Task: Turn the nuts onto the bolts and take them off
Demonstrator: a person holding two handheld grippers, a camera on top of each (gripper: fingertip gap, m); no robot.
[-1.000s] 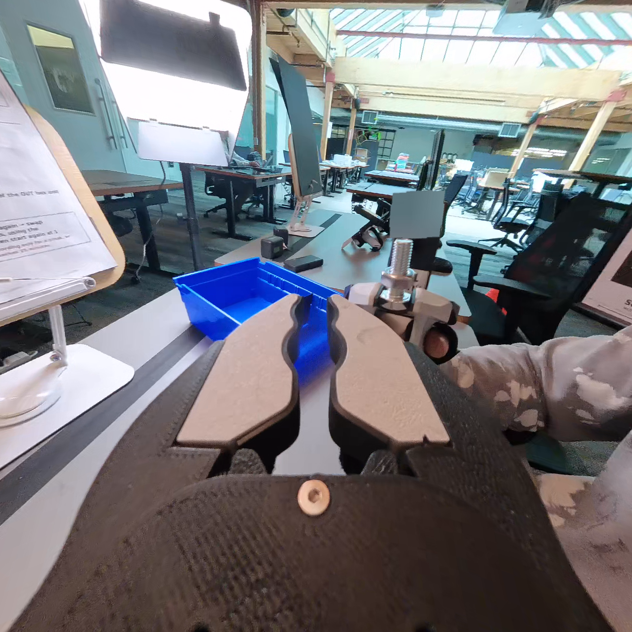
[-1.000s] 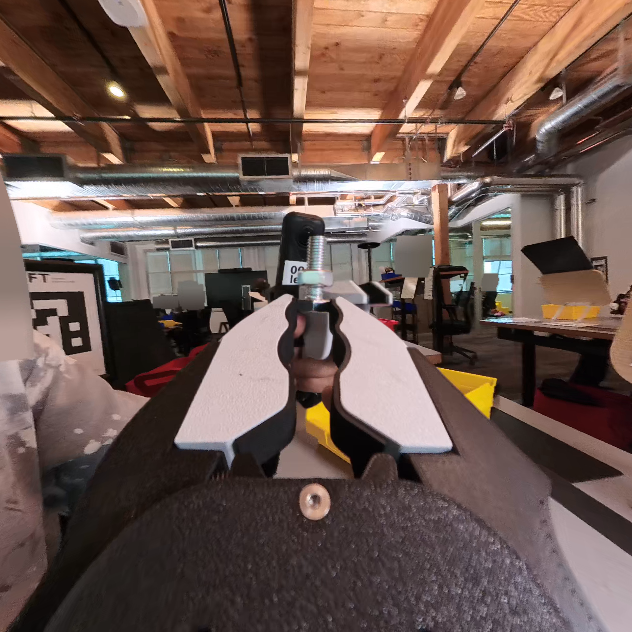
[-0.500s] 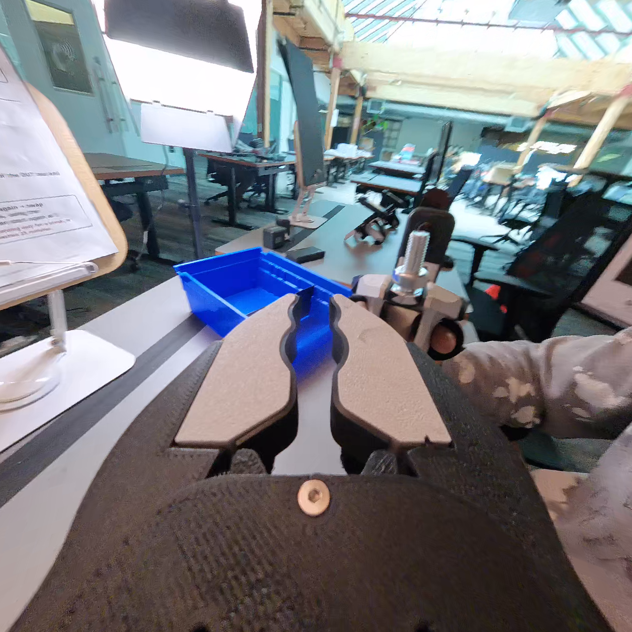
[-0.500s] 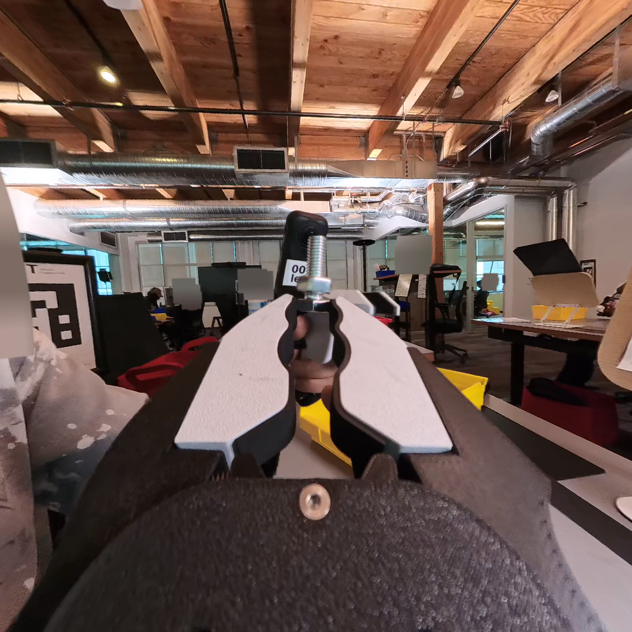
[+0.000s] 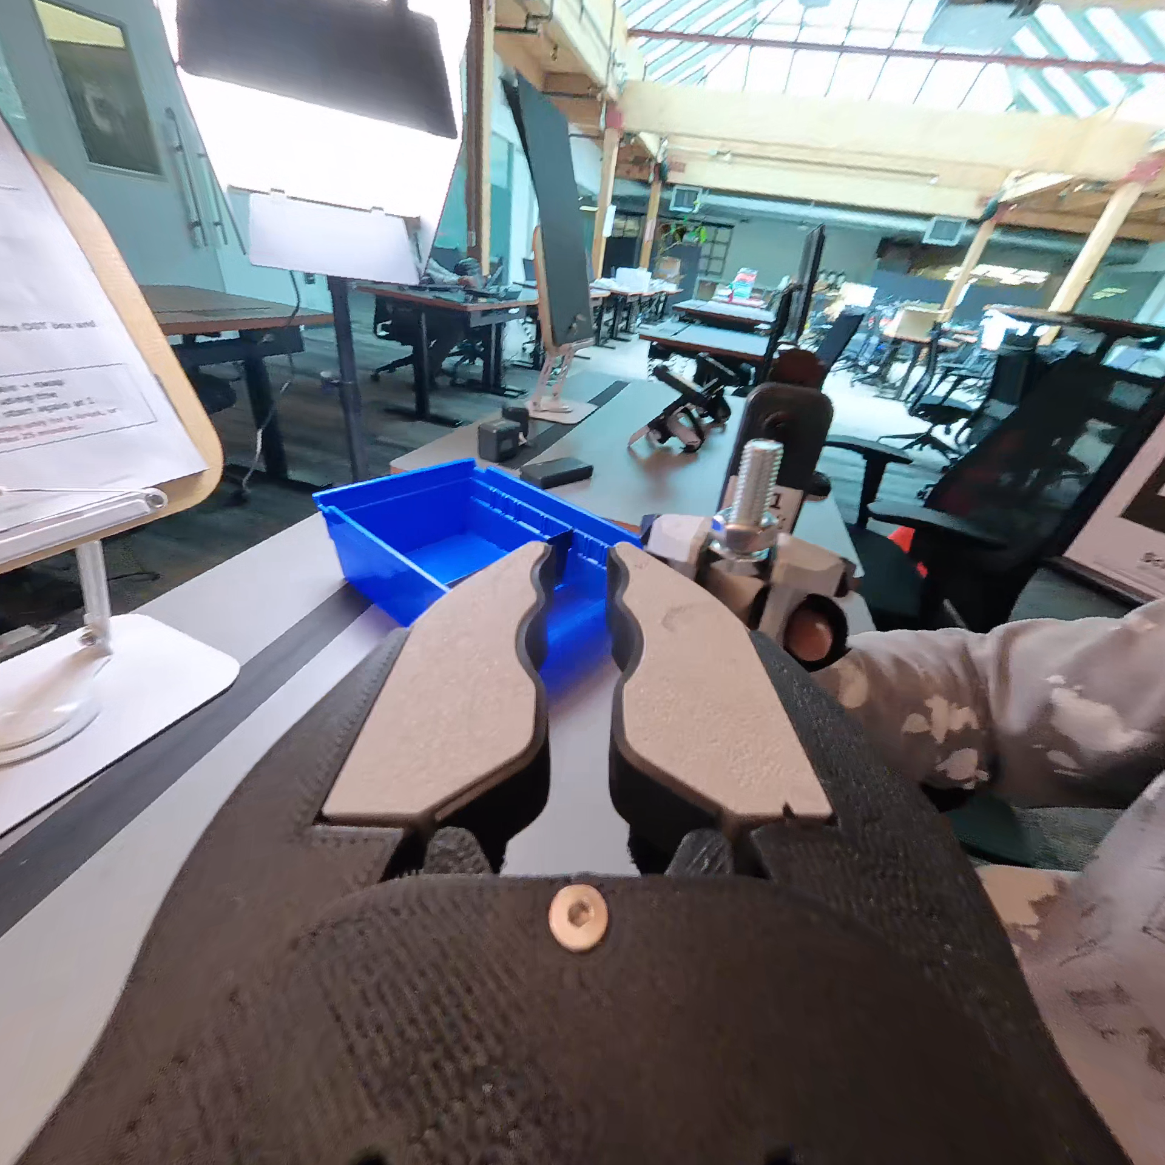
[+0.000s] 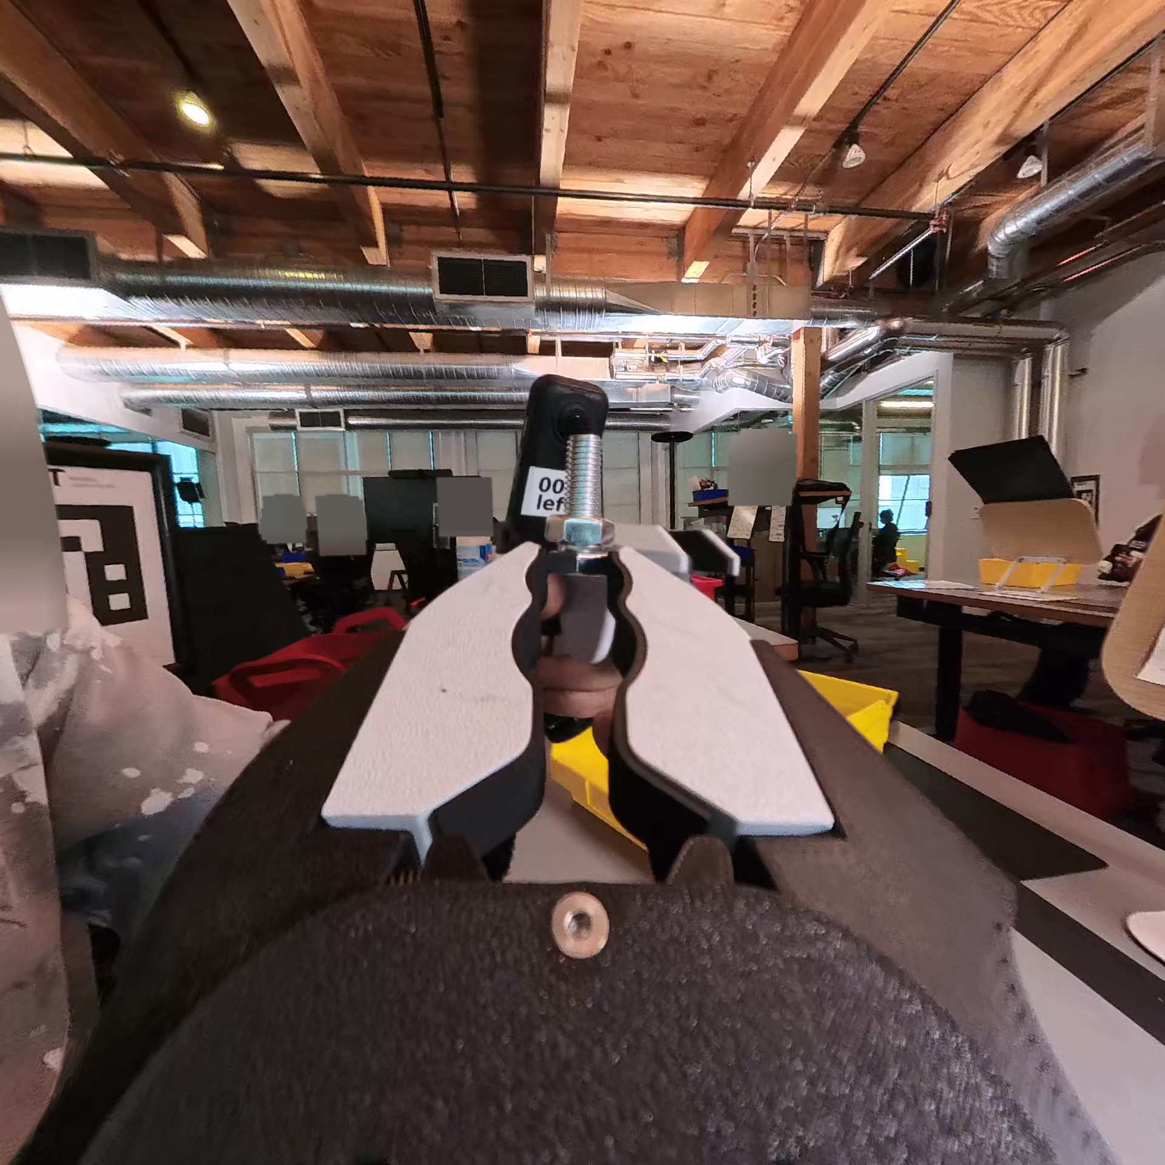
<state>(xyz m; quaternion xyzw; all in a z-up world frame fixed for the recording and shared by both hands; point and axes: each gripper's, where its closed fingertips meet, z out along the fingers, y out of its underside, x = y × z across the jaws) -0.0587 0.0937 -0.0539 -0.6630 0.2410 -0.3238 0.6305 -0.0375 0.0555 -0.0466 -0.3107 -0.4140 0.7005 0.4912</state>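
1 bolt [image 6: 583, 479], 1 nut [image 6: 579, 533], 2 grippers, 1 blue bin [image 5: 441, 542], 1 yellow bin [image 6: 845, 703], 1 clipboard stand [image 5: 94, 655], 1 table [image 5: 265, 599]

The left claw [image 5: 577, 561] stands slightly parted and empty above the grey tabletop [image 5: 265, 605]. At one o'clock the right claw [image 5: 744, 567] grips a bolt [image 5: 753, 485], upright with a nut [image 5: 747, 536] at its base. A blue bin [image 5: 441, 536] sits at eleven o'clock, and a clipboard stand [image 5: 94, 403] at nine.
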